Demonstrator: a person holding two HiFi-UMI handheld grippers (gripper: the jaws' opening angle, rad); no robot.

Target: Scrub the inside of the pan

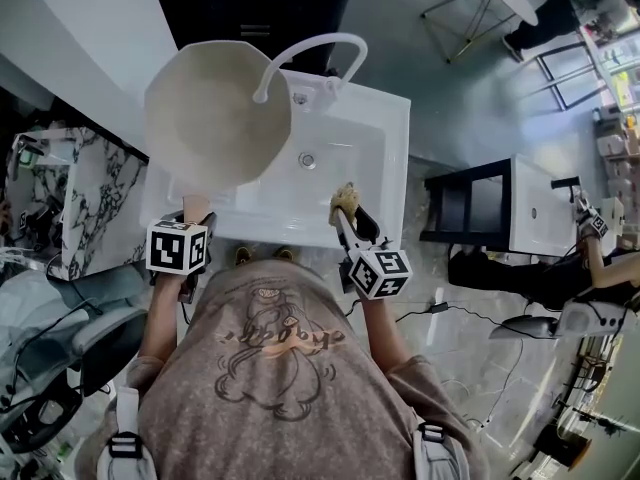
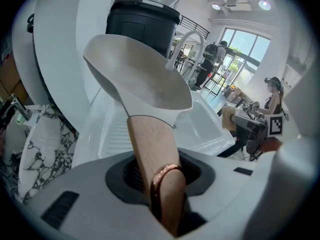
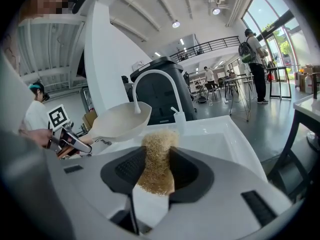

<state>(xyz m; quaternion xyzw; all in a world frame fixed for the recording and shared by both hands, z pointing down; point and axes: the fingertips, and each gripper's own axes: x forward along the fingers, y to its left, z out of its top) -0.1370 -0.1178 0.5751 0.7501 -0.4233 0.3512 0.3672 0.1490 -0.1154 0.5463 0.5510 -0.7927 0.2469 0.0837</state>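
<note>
A cream pan (image 1: 216, 114) with a wooden handle (image 1: 196, 208) is held tilted over the left side of the white sink (image 1: 380, 138). My left gripper (image 1: 190, 230) is shut on the handle (image 2: 152, 156), and the pan's bowl (image 2: 142, 76) opens toward the sink. My right gripper (image 1: 350, 218) is shut on a tan scrubbing sponge (image 1: 346, 199) at the sink's front rim, apart from the pan. In the right gripper view the sponge (image 3: 157, 159) stands up between the jaws, and the pan (image 3: 120, 120) is further off to the left.
A white curved faucet (image 1: 312, 50) arches over the sink, close to the pan's rim. The drain (image 1: 307, 159) shows in the basin. A marbled counter (image 1: 75, 198) lies at the left. A dark shelf unit (image 1: 480, 208) stands at the right.
</note>
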